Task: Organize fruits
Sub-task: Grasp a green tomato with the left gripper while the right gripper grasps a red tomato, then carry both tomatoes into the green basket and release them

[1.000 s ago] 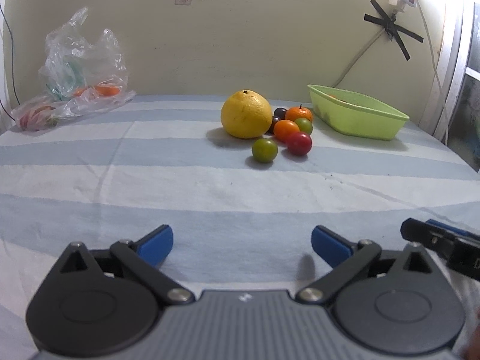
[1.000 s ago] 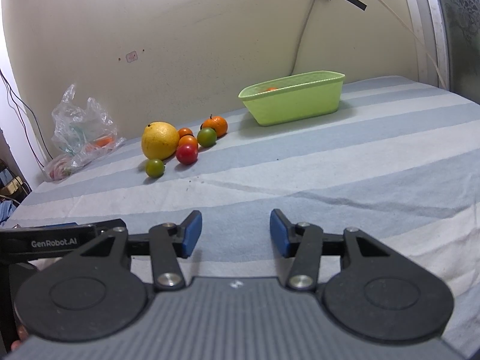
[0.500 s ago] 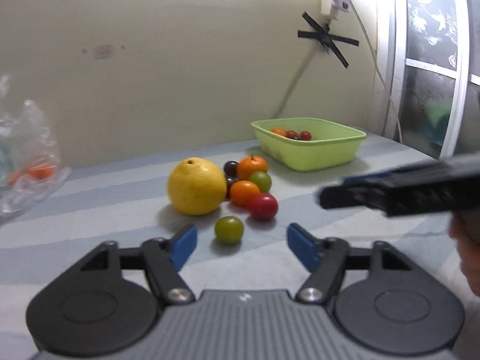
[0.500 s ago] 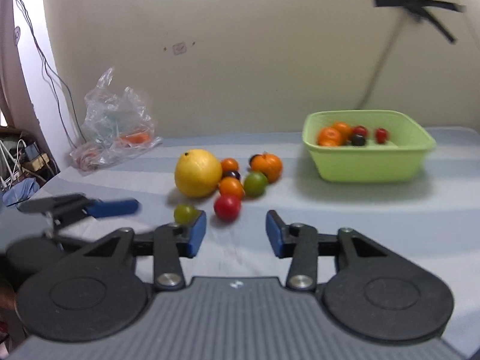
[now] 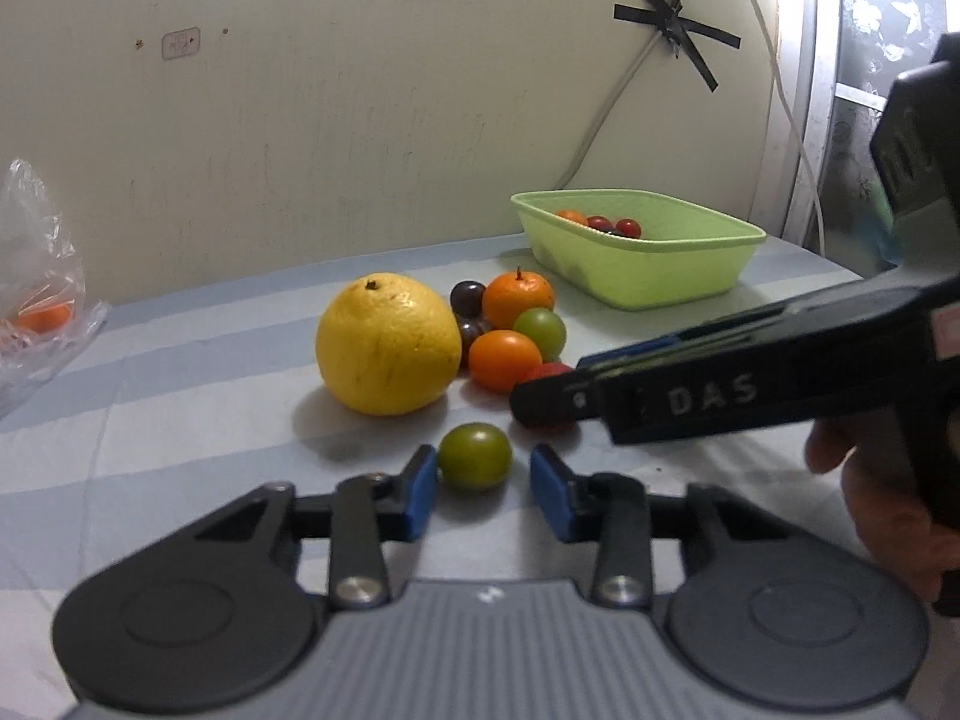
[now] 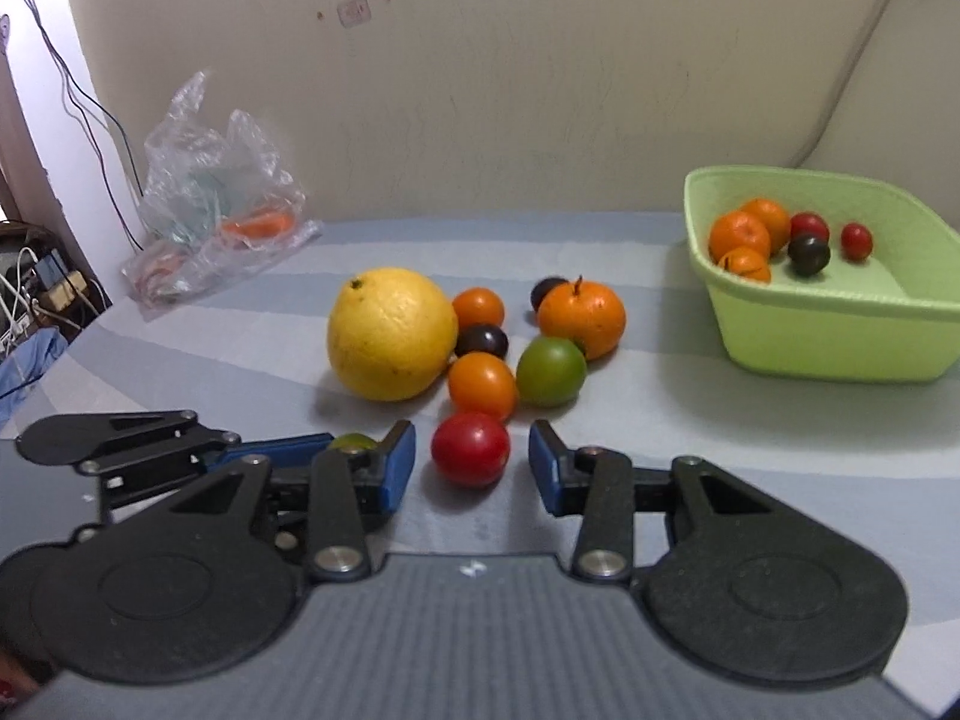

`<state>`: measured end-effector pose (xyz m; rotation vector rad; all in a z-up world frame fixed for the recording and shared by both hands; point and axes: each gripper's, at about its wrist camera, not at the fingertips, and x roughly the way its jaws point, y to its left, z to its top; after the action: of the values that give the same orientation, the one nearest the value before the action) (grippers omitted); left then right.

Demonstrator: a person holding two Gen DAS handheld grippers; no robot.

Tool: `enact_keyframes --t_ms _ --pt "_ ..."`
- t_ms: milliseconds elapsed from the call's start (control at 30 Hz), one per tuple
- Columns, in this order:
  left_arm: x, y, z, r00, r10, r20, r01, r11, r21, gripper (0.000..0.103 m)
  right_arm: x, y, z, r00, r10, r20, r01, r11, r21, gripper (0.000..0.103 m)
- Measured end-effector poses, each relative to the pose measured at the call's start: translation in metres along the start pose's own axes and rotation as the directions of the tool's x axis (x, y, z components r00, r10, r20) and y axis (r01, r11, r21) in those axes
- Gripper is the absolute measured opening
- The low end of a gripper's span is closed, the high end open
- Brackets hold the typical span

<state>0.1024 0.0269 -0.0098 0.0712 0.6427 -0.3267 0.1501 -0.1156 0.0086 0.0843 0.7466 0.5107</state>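
Observation:
On the striped cloth lies a fruit cluster: a large yellow citrus (image 5: 387, 345), a mandarin (image 6: 581, 315), an orange tomato (image 6: 482, 385), dark plums and a green tomato (image 6: 551, 371). My left gripper (image 5: 480, 480) is shut on a second, smaller green tomato (image 5: 474, 453) at the cluster's near edge. Just right of it, my right gripper (image 6: 471, 468) straddles a red tomato (image 6: 470, 447). Its jaws are closing, with a gap still on each side. In the left wrist view the right gripper (image 5: 558, 384) half hides that red tomato. The green basket (image 6: 810, 336) at right holds several small fruits.
A crumpled plastic bag (image 6: 222, 204) with orange items lies at the back left by the wall. Cables and a power strip (image 6: 42, 288) sit past the left table edge. A hand (image 5: 888, 480) holds the right gripper. A white cable (image 5: 606, 120) runs down the wall behind the basket.
Both grippers have moved in to the fruit cluster. The left jaws went from wide open to closed around the small green tomato. The right jaws narrowed, and the red tomato now lies between them.

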Motion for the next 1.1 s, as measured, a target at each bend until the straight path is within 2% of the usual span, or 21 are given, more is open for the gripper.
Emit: enact_keyframes --t_ms 67,200,333,533,700,767,833,967,1100 --pt "0.0 0.002 0.0 1.0 -0.005 -0.001 0.005 1.0 -0.01 0.028 0.002 0.0 -0.002 1.0 0.006 -0.005 -0.006 1.0 0.002 0.032" --pt "-0.006 0.001 -0.001 0.999 -0.032 0.014 0.033 0.999 -0.03 0.027 -0.012 -0.003 -0.008 1.0 -0.003 0.02 0.003 1.0 0.005 0.032" --pt "-0.017 -0.019 -0.002 0.994 -0.098 0.039 0.098 0.995 -0.008 0.027 -0.044 -0.011 -0.022 0.996 -0.045 0.075 0.046 0.999 -0.013 0.032" --pt "-0.021 -0.058 0.002 0.979 -0.201 0.029 0.2 0.979 0.041 0.027 -0.092 -0.035 -0.052 0.986 -0.115 0.118 0.114 0.993 0.012 0.032" --pt "-0.007 -0.078 0.015 0.961 -0.275 -0.007 0.275 0.961 0.024 0.027 -0.108 -0.055 -0.065 0.976 -0.183 0.115 0.181 0.983 0.032 0.032" --pt "0.0 -0.081 0.03 0.958 -0.286 -0.005 0.286 0.958 0.02 0.027 -0.11 -0.064 -0.062 0.971 -0.204 0.127 0.201 0.979 0.034 0.032" --pt "0.005 -0.083 0.05 0.957 -0.288 0.02 0.288 0.957 0.029 0.027 -0.116 -0.073 -0.051 0.96 -0.217 0.177 0.213 0.976 0.043 0.032" --pt "0.03 -0.083 0.097 0.96 -0.27 0.068 0.269 0.963 0.024 0.027 -0.12 -0.093 -0.012 0.923 -0.237 0.304 0.228 0.972 0.066 0.032" --pt "0.072 -0.08 0.126 0.965 -0.257 0.046 0.259 0.965 -0.032 0.027 -0.094 -0.116 0.018 0.907 -0.272 0.321 0.263 0.962 0.073 0.032"
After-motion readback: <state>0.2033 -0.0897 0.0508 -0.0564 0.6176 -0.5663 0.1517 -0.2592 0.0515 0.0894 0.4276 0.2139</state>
